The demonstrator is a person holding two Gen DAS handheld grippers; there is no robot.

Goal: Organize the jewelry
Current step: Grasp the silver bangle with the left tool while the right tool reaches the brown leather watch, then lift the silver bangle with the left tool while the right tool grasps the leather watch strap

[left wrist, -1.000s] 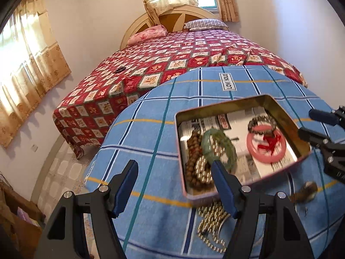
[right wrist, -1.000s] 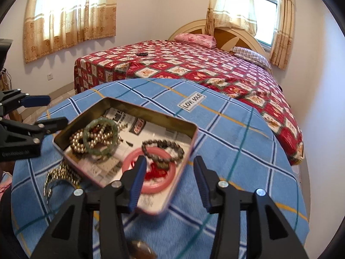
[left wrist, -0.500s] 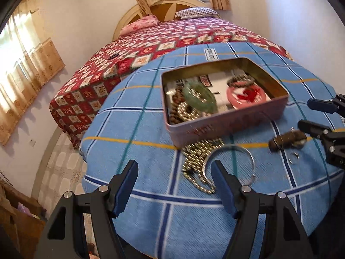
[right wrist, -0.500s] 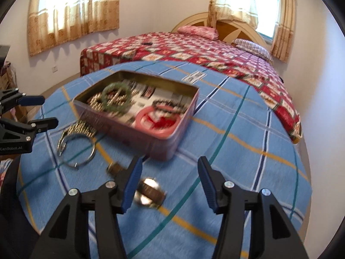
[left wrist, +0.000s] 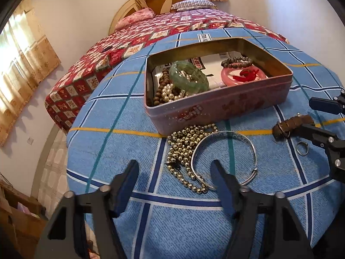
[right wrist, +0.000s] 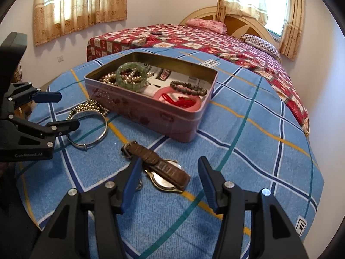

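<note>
A pink tin (left wrist: 217,105) on the blue checked cloth holds a green bangle (left wrist: 188,77), pearl and wooden beads, a dark bead bracelet (left wrist: 236,61) and a pink bangle (left wrist: 243,75). In front of it lie a gold bead necklace (left wrist: 183,149) and a silver bangle (left wrist: 224,157). My left gripper (left wrist: 175,172) hangs over these two, its jaws closing with the necklace and part of the bangle between them, not pressed. My right gripper (right wrist: 169,166) is open astride a brown-strapped watch (right wrist: 163,170). Each gripper shows in the other's view, the left gripper (right wrist: 64,110) and the right gripper (left wrist: 319,118).
A small silver ring (left wrist: 301,149) lies beside the watch strap (left wrist: 293,125). The round table's edge (left wrist: 73,151) drops off at the left. Behind it stands a bed with a red patterned quilt (left wrist: 151,36). A cardboard box (left wrist: 19,211) sits on the floor at lower left.
Both grippers came down and drew back from over the tin to the jewelry lying in front of it. The left jaws have narrowed. The watch now sits between the right fingers.
</note>
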